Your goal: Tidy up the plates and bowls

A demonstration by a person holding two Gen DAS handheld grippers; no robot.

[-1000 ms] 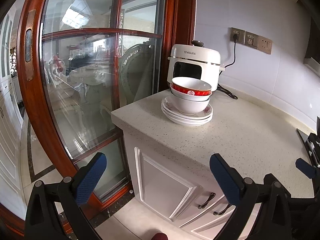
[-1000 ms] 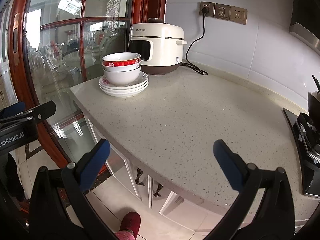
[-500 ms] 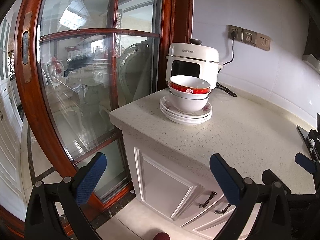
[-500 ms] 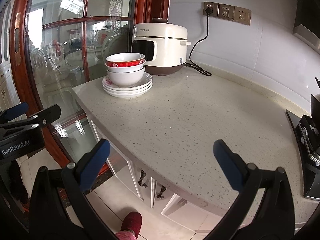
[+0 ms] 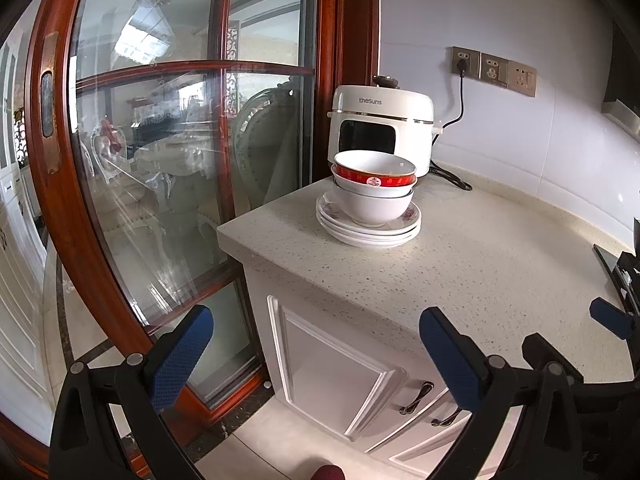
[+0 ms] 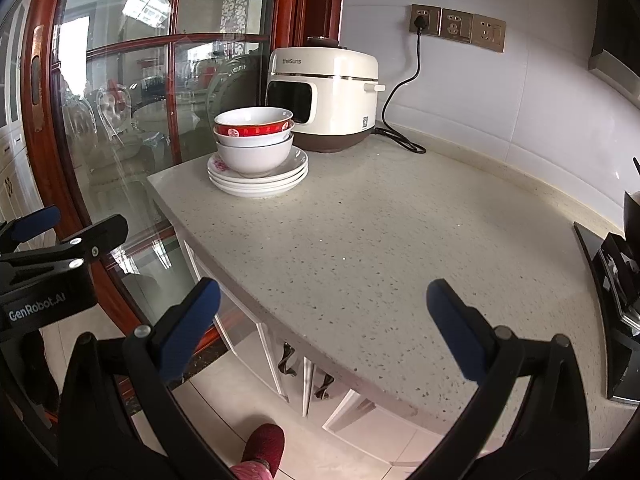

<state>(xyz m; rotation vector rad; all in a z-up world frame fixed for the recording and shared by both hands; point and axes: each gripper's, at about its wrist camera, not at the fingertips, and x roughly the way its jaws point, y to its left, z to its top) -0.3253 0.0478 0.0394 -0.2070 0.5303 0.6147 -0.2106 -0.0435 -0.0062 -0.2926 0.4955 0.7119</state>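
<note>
Hovering near the counter's edge, the left gripper and right gripper both gape wide, holding nothing. Far left on the countertop, three nested bowls sit atop stacked plates beside the rice cooker; stacking looks done, with perhaps nothing left

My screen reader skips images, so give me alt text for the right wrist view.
Bowls nested on stacked plates sit at the countertop corner beside a white cooker. The right gripper hangs open and empty.
</note>
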